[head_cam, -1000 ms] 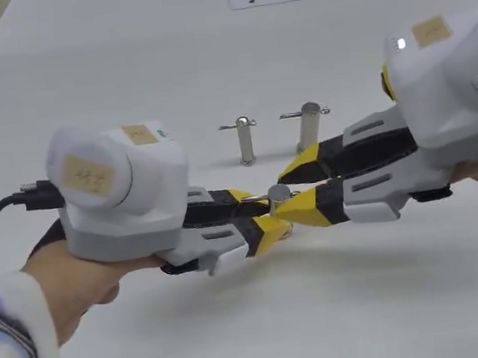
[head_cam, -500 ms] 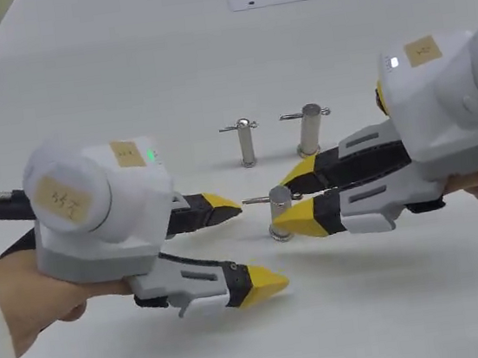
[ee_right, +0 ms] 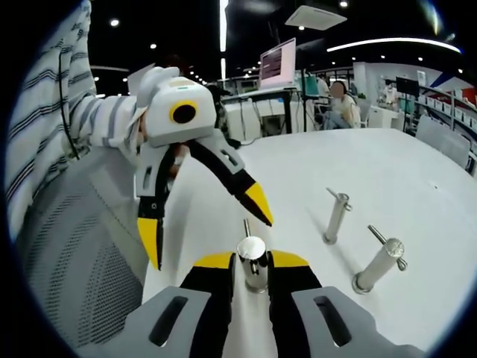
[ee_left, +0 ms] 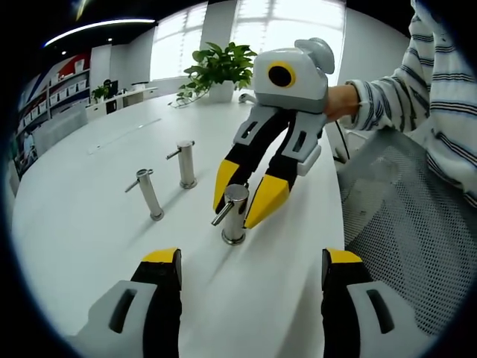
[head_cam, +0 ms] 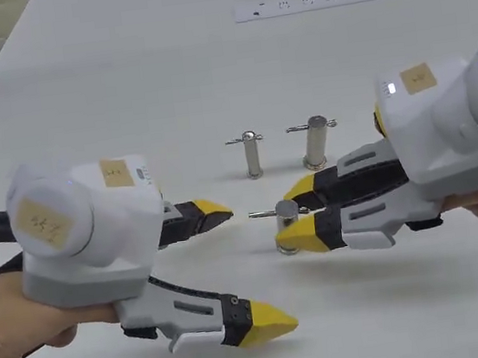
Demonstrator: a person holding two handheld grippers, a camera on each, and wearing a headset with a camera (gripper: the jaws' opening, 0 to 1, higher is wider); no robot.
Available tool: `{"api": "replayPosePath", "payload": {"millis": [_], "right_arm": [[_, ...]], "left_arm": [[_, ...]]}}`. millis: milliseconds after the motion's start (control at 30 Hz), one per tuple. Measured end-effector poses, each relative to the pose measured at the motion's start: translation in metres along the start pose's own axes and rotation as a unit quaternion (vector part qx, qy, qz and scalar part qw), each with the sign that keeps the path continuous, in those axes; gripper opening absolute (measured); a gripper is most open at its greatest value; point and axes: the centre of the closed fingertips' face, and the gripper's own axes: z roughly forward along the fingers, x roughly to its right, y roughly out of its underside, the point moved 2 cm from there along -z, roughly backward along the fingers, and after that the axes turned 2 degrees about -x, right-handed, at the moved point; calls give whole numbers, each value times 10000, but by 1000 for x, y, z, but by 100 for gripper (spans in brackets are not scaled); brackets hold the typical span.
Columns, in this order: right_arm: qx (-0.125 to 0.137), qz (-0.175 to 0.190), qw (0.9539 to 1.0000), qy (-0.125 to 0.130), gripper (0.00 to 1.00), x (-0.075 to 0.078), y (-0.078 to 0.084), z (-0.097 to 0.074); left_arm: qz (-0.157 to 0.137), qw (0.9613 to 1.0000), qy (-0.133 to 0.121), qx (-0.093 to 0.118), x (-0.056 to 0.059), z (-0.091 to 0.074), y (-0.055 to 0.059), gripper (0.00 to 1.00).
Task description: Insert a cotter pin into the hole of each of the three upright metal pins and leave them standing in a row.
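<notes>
The nearest metal pin (head_cam: 287, 218) stands upright between the fingers of the right gripper (head_cam: 293, 215), which grasp its barrel. Its cotter pin (head_cam: 263, 214) pokes out of the cross hole toward the left gripper (head_cam: 251, 265), whose fingers are spread wide, released, just short of the pin. Beyond the right fingertips stand a second pin (head_cam: 252, 154) and a third pin (head_cam: 316, 141), each with a cotter through it, on the white table (head_cam: 123, 88)

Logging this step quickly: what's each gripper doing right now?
Left gripper: open, holding nothing.
Right gripper: closed on the nearest metal pin.
</notes>
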Motion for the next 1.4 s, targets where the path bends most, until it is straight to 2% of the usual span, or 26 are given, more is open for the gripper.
{"api": "replayPosePath", "payload": {"millis": [167,367,467,567,700,967,1067,1400], "right_arm": [[35,7,10000,25,17,3,1,0],[43,-127,9999,29,16,2,1,0],[26,-207,9998,19,15,2,0,-1],[-6,-289,9996,33,14,3,0,-2],[-56,-347,9994,73,14,7,1,-7],[-264,-425,9985,216,14,26,13,-35],[-236,-370,9987,254,13,35,16,-47],[-172,-295,9986,412,13,68,22,-83]], "left_arm": [[-86,9999,-86,-29,-3,-5,2,79],[-293,9996,-3,-18,2,-9,6,95],[-351,9994,54,-56,4,-9,9,99],[-371,9993,26,-53,5,-10,9,99],[-364,9992,-147,-39,2,-11,9,99],[-409,9990,-149,-109,2,-13,13,99],[-527,9986,-95,-48,2,-12,12,99],[-631,9978,-197,64,-4,-15,8,99]]}}
